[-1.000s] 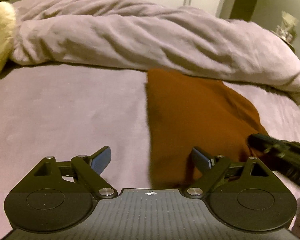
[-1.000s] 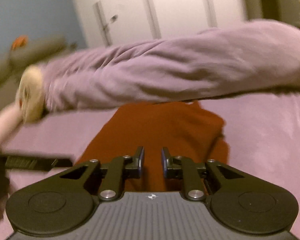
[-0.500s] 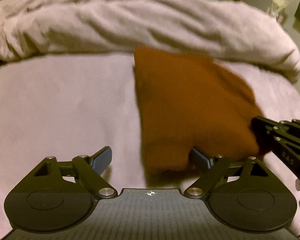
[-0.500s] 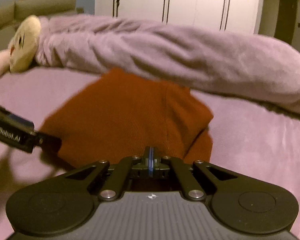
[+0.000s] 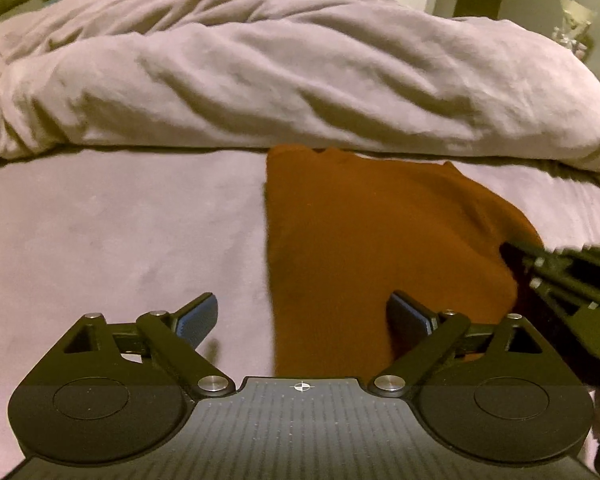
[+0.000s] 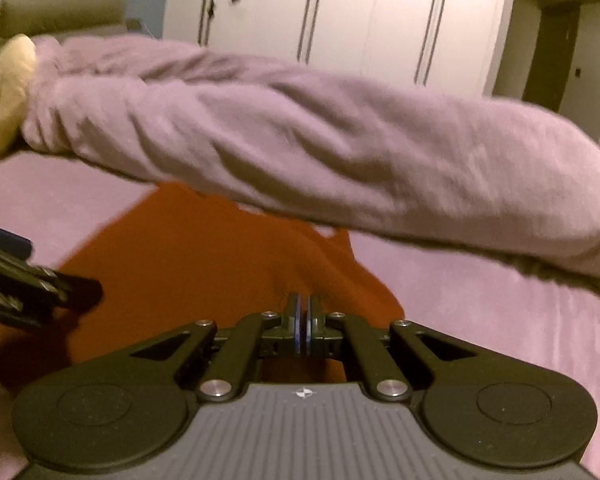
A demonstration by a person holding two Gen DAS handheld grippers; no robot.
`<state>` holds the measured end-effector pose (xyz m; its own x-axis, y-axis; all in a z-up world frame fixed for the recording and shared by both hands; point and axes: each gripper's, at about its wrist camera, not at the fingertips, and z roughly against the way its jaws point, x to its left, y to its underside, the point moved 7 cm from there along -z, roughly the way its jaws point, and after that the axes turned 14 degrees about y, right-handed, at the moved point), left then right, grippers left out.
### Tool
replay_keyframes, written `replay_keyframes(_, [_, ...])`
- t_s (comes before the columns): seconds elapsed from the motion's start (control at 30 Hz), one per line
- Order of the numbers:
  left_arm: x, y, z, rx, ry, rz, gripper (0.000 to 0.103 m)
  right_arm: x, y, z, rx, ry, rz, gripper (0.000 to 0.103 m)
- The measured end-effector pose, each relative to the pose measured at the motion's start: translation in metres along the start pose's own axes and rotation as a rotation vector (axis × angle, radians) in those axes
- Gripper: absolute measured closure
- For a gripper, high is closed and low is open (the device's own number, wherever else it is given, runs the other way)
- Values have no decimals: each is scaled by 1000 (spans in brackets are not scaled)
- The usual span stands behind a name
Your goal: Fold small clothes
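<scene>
The rust-brown garment [image 5: 372,240] lies flat on the lilac bed [image 5: 112,240], its far edge tucked against the bunched duvet [image 5: 300,80] that runs across the upper half of both views. In the left wrist view the cloth fills the centre and right of the frame, its straight left edge running from the duvet down toward the bottom centre, so its long axis points away from the camera. The left hand-held gripper [image 5: 302,316] stands wide apart, its jaws having just opened a little further: that left edge passes between the fingers, the right finger over cloth and the left one over bare sheet, neither pressing. The right hand-held gripper [image 6: 303,320] is clenched tight at the lower centre of its view; its tips sit right at the garment's near edge, but whether any fabric is pinched between the pads cannot be told. It shows in the left view at the right edge, touching the garment's right side. Judging by this, the left is the one placed to take the near left corner, and the fold would run along that long axis toward the duvet
</scene>
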<state>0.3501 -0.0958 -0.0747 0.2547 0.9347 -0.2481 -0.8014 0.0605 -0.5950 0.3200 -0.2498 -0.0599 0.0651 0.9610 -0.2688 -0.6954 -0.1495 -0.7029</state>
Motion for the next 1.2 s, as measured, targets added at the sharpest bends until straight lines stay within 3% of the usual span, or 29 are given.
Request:
replay_keyframes(0.2, [2,5,-16,3,30,-31,1,-8,36,-24,22,27,40,103])
replay_keyframes(0.43, [12,4,-12,-17,78,32,0,-11,33,-22,30,19,60,103])
replay_keyframes(0.6, [24,-22,-1,-78,25,46,0,-24,-5,-6,-5,-25,-72,88])
replay_keyframes(0.67, [28,-31,-6,-83,3,55,0,-26,-22,-9,-20,-37,-120,88])
replay_keyframes(0.8, [28,-41,-31,-65,-42,26,0,-7,-44,-36,-15,-40,-87,88])
replay_keyframes(0.97, [27,-35,-52,-78,-51,16,0,6,-27,-73,31,5,-38,87])
replay_keyframes(1.2, [28,-30,-68,-69,-41,34,0,-6,-6,-79,-15,12,-75,84])
